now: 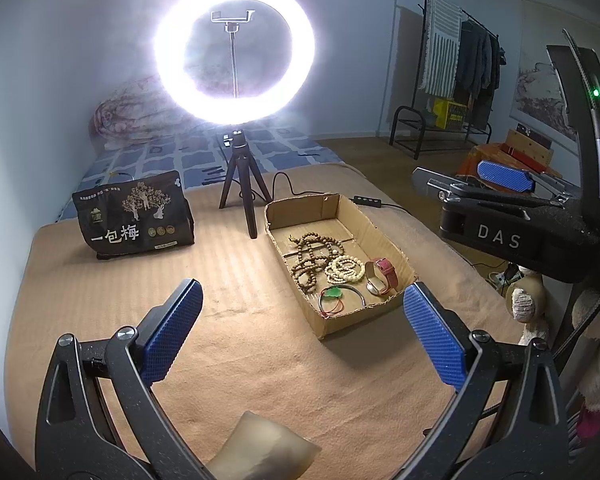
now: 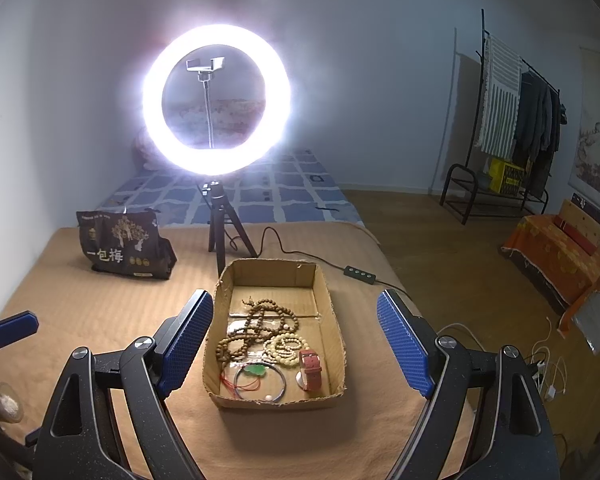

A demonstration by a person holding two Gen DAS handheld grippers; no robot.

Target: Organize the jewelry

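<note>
A shallow cardboard box (image 1: 392, 242) (image 2: 336, 316) on the tan blanket holds the jewelry: a brown bead string (image 1: 312, 258) (image 2: 256, 328), a cream bead bracelet (image 1: 346, 270) (image 2: 286, 350), a red-strapped watch (image 1: 384, 276) (image 2: 311, 368), a silver bangle (image 1: 358, 294) (image 2: 282, 382) and a green pendant on red cord (image 1: 333, 294) (image 2: 256, 371). My left gripper (image 1: 300, 336) is open and empty, left of the box's near end. My right gripper (image 2: 296, 340) is open and empty, its fingers either side of the box above it. The right gripper's blue pad (image 1: 504, 176) also shows in the left wrist view.
A lit ring light on a small tripod (image 1: 240, 184) (image 2: 220, 224) stands behind the box, its cable and switch (image 2: 360, 274) trailing right. A black snack bag (image 1: 134, 216) (image 2: 126, 246) stands at the back left. A clothes rack (image 2: 516, 120) stands by the far wall.
</note>
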